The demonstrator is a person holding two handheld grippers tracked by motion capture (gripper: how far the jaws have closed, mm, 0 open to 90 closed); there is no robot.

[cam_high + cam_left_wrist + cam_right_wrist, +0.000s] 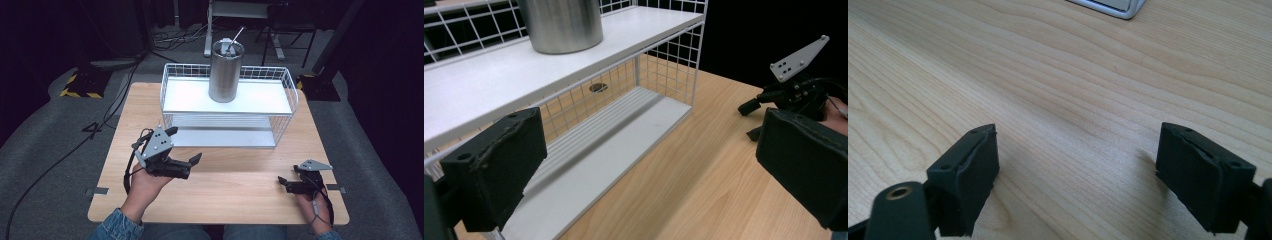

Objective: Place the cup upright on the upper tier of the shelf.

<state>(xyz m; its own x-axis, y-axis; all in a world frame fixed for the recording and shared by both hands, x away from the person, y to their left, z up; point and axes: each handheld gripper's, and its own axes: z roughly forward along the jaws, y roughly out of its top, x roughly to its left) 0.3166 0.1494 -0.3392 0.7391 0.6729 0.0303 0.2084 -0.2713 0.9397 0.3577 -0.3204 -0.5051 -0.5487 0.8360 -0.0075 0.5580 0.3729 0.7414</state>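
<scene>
Wooden table [225, 187] w/ wire rack [228, 107], steel tumbler [225, 71] up on its top shelf; left gripper [184, 150] spread wide, angled twd rack, prob lining up a reach, right gripper [283, 183] also open, parked low near table edge

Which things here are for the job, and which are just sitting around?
For the job:
left gripper, open
right gripper, open
steel cup with straw, on the wire rack's top shelf

Just around:
table
floor cables
</scene>
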